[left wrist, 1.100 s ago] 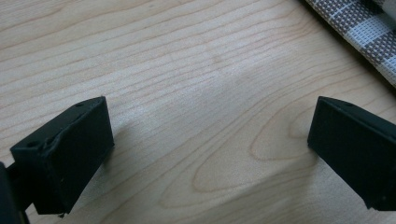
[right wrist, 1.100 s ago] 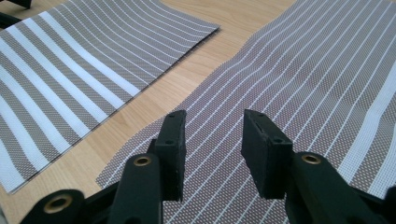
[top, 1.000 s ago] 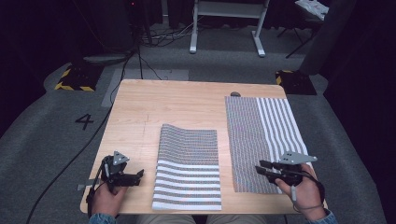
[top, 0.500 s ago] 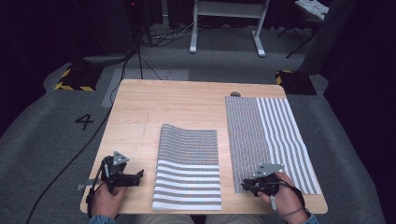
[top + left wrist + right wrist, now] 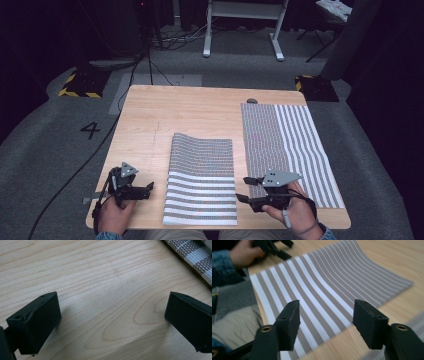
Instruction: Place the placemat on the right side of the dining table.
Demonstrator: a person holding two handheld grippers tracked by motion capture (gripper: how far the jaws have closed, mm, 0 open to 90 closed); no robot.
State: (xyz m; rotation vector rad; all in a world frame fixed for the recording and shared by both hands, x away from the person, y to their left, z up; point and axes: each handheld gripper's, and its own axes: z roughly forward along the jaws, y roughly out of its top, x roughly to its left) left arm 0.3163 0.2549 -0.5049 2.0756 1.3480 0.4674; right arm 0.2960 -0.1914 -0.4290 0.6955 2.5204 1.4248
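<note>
A wooden desk [image 5: 200,115] seen from above holds two striped grey-and-white placemats; the nearer mat [image 5: 201,177] lies at the centre front, its near edge reaching the desk's front edge, and the longer mat [image 5: 287,150] lies along the right side; a small dark object [image 5: 252,101] sits at the long mat's far corner, too small to identify. The left claw [image 5: 149,188], held in the person's left hand [image 5: 116,217], rests on bare wood just left of the nearer mat; the right claw [image 5: 241,190], in the right hand [image 5: 295,212], sits between the two mats, over the long mat's near left corner and pointing toward the nearer mat; the high view does not make clear whether it touches either cloth. Both forearms are cut off by the bottom edge. The left gripper view shows what the high view cannot: the left claw [image 5: 112,322] has its jaws spread wide with only wood grain between them, and a corner of woven mat [image 5: 192,255] is cut off at the upper right. The right gripper view shows the right claw [image 5: 325,322] also wide open and holding nothing, the nearer mat [image 5: 324,285] spreading beyond its jaws with its far part curving gently up; the other hand [image 5: 243,253] and its gripper appear at the upper left, partly cropped; a blurred strip of the longer mat [image 5: 377,352] shows at the lower right.
</note>
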